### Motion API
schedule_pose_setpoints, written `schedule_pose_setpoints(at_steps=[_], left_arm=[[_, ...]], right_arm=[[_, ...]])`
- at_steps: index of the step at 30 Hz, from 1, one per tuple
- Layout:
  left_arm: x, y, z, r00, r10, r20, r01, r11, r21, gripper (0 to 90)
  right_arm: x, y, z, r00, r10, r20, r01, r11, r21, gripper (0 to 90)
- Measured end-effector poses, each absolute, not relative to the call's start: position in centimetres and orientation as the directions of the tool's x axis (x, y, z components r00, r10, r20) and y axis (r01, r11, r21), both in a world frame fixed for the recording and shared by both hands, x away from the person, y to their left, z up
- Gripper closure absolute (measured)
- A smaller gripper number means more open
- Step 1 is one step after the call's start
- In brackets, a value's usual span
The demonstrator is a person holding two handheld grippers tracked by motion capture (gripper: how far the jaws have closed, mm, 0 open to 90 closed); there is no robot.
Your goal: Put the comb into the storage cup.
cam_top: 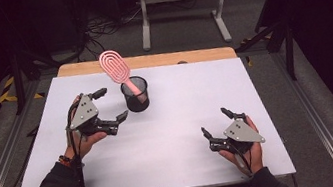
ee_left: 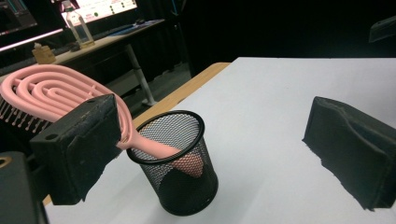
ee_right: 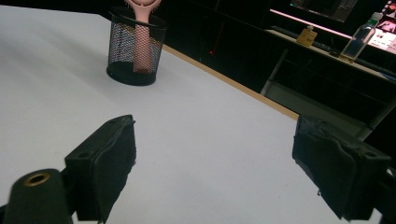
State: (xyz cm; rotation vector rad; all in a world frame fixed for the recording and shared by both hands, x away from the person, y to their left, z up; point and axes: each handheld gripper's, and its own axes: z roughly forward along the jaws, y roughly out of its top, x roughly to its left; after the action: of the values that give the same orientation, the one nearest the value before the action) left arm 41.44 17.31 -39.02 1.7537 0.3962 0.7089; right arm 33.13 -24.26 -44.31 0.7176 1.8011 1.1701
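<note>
A pink hairbrush [cam_top: 117, 69] stands handle-down in a black mesh cup [cam_top: 135, 94] at the back middle of the white table [cam_top: 169, 123], its head leaning left over the rim. My left gripper [cam_top: 110, 104] is open just left of the cup, with nothing between its jaws. In the left gripper view the mesh cup [ee_left: 180, 163] and the brush [ee_left: 56, 91] sit close ahead, between the spread jaws. My right gripper [cam_top: 215, 121] is open near the front right, empty. From the right gripper view the cup [ee_right: 134, 49] stands far off.
A wooden strip [cam_top: 146, 60] runs along the table's far edge. Beyond it stand a white desk frame [cam_top: 181, 5] and floor cables. In the right gripper view a bottle [ee_right: 357, 42] rests on a dark shelf behind.
</note>
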Motion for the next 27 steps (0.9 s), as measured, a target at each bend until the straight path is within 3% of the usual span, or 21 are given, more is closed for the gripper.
schedule_pose_setpoints(at_steps=[27], left_arm=[[38.5, 17.4, -40.2, 0.793, 0.530, 0.299, -0.118, -0.348, 0.930, 4.4]], right_arm=[[33.0, -23.9, -44.3, -0.488, 0.800, -0.348, 0.009, 0.404, 0.915, 14.1]])
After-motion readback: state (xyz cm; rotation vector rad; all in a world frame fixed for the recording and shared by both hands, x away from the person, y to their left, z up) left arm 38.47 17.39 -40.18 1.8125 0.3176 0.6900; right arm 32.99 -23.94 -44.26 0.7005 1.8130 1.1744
